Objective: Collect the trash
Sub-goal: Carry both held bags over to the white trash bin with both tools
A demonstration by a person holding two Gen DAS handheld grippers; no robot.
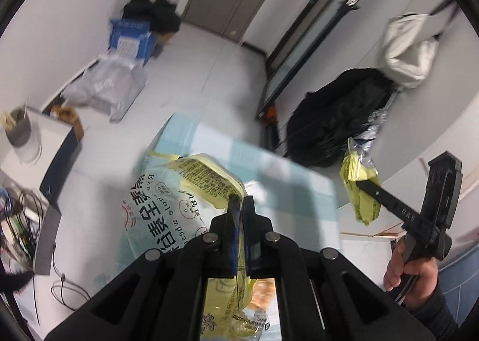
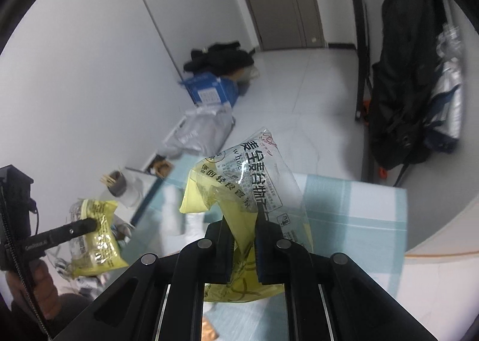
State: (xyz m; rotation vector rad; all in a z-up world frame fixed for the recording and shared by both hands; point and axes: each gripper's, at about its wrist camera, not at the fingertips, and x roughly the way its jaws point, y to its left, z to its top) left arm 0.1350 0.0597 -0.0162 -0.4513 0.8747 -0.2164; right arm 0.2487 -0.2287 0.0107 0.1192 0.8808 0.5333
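My left gripper (image 1: 240, 203) is shut on a yellow and clear food wrapper (image 1: 185, 191), held above a table with a light blue checked cloth (image 1: 278, 173). My right gripper (image 2: 243, 215) is shut on a second yellow and clear wrapper (image 2: 239, 179) above the same cloth (image 2: 353, 215). Each gripper shows in the other's view: the right one (image 1: 363, 183) at the right with its wrapper (image 1: 359, 185), the left one (image 2: 89, 225) at the lower left with its wrapper (image 2: 95, 236).
A black backpack (image 1: 332, 119) hangs by the wall on the right, with a white bag (image 1: 410, 44) above it. On the floor lie a grey plastic bag (image 1: 101, 86) and a blue box (image 1: 131, 38) under dark clothes. A cup with sticks (image 1: 19, 128) stands at the left.
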